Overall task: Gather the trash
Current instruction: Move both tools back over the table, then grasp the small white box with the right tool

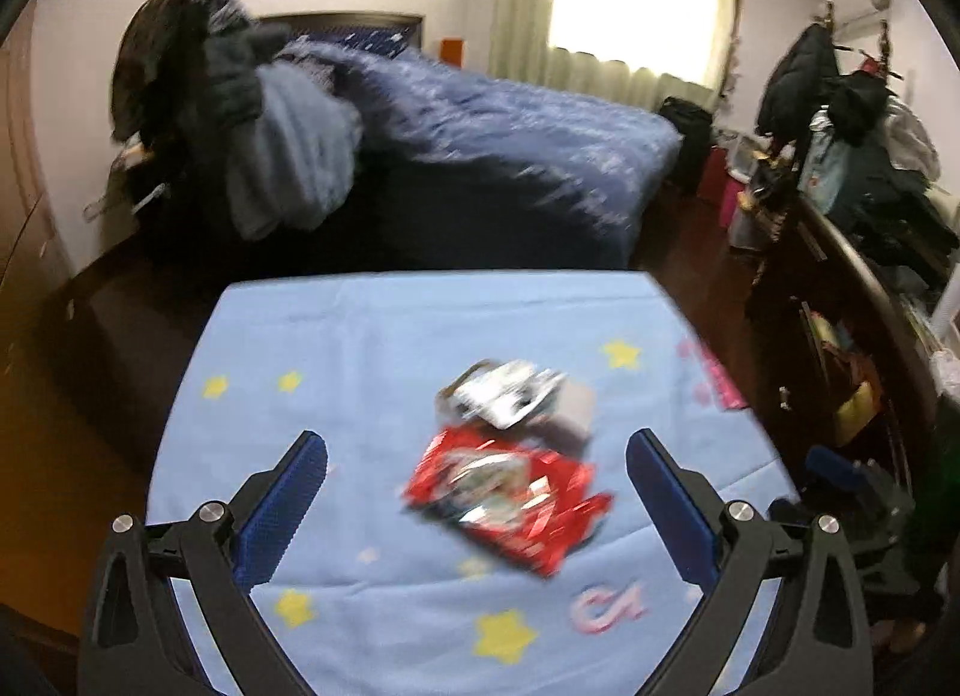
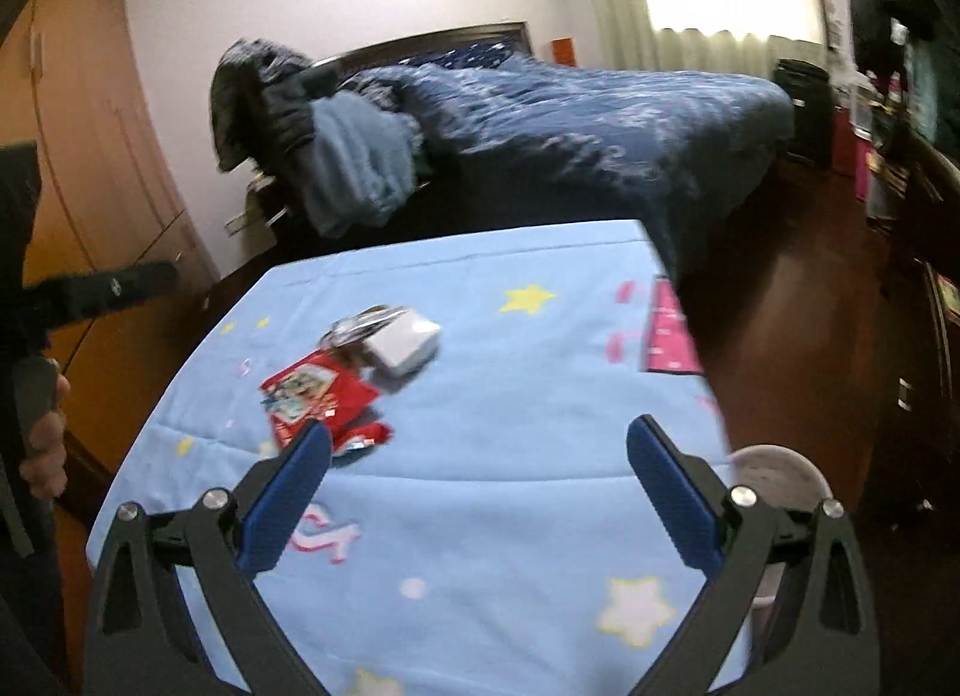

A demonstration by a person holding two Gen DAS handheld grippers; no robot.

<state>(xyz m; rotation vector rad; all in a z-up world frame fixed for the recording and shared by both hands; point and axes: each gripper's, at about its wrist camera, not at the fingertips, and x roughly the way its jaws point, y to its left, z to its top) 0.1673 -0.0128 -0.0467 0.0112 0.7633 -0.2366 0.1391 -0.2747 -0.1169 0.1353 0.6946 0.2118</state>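
- My left claw [image 1: 477, 450] released, nothing gripped, above the table [image 1: 360, 324].
- My right claw [image 2: 479, 447] released too, empty.
- Red wrapper [image 1: 510, 492] mid-table, silver wrapper [image 1: 504, 396] and white box [image 2: 405, 345] touching behind it.

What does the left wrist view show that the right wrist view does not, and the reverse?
Only the left wrist view: a crowded clothes rack.

Only the right wrist view: a hand gripping a dark handle, an orange wardrobe, a round white stool.

Both: the red wrapper, silver wrapper, starred blue blanket, dark blue bed, each view's own open gripper.
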